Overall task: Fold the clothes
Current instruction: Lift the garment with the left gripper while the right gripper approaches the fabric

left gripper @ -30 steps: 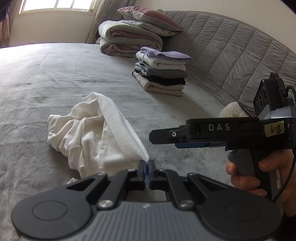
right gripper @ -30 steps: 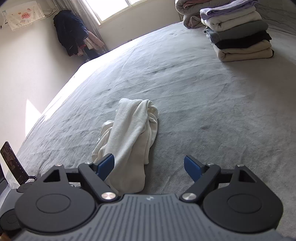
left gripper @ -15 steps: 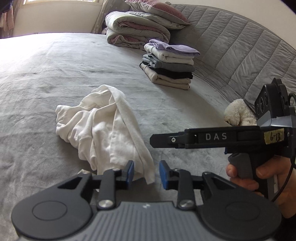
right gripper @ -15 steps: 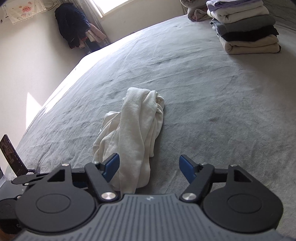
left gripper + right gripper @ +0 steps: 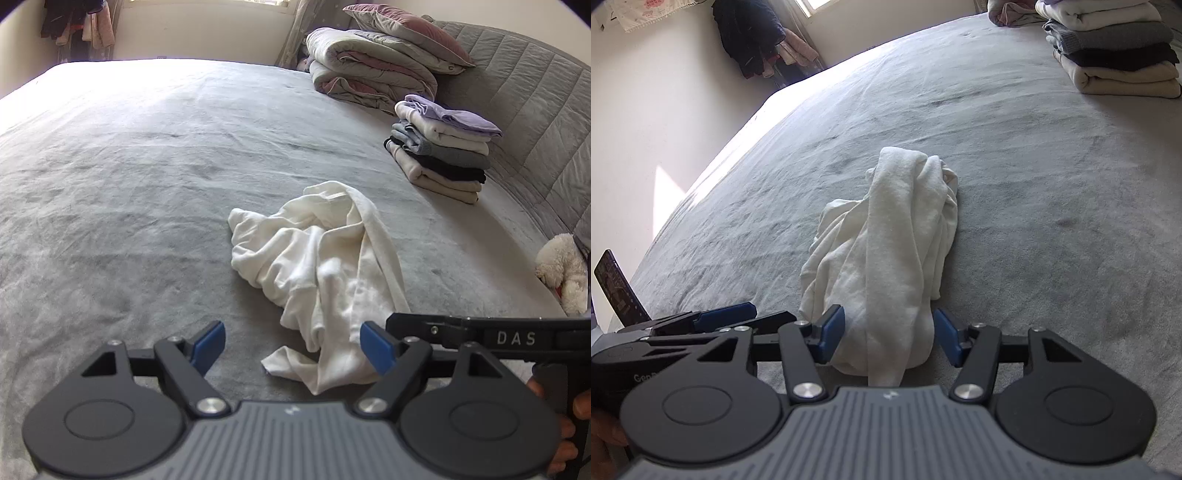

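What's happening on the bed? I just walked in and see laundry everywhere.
A person is folding clothes with a two-finger tool in each hand. A crumpled white garment lies on the grey bed. The left tool is opening, with the garment's near end between its fingers but not gripped. The right tool is closing around that same end, not yet pinching it. A folded stack already sits by the headboard.

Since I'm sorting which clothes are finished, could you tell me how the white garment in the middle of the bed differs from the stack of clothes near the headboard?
The white garment lies crumpled and unfolded; the stack is neatly folded. The garment is a single white piece; the stack holds several layers in lilac, cream, grey and black. The garment's near end lies between the closing jaws of the right gripper; the stack stands apart from both grippers. Both rest on the grey bed.
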Action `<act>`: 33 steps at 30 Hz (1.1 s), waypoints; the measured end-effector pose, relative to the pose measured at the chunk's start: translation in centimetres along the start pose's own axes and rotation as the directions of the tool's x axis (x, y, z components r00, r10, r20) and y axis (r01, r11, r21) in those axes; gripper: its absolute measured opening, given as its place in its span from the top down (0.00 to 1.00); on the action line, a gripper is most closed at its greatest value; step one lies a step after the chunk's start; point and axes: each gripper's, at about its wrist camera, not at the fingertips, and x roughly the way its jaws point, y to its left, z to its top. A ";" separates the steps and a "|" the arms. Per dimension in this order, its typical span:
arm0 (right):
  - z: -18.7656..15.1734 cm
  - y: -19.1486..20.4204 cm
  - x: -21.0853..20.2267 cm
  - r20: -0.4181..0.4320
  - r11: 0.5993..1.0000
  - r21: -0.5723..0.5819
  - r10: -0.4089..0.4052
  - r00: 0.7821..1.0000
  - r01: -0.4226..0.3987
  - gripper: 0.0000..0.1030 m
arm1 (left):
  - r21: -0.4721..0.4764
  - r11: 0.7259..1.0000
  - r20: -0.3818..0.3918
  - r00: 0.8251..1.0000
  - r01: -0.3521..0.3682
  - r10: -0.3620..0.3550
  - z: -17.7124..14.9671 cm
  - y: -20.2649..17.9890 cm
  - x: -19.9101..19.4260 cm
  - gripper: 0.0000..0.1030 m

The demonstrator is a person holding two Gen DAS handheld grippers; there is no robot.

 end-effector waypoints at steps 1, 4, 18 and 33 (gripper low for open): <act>-0.1 0.3 0.2 -0.006 1.000 -0.013 0.003 1.000 -0.003 0.52 | -0.013 1.000 -0.010 1.000 -0.005 0.005 0.0 0.3 0.2 0.21; -0.5 1.1 0.4 -0.027 0.998 -0.064 -0.001 1.000 -0.001 0.72 | -0.043 0.999 -0.023 1.000 -0.015 0.014 0.0 0.9 0.4 0.21; 0.4 -0.8 -1.4 0.043 0.995 -0.011 -0.101 0.994 0.102 0.90 | -0.165 0.986 -0.039 0.999 -0.013 0.006 0.2 2.6 1.2 0.21; 0.7 -7.7 -5.3 0.145 0.944 0.079 -0.328 0.933 0.319 0.91 | -0.210 0.977 0.015 0.999 0.041 -0.039 0.5 2.4 2.5 0.24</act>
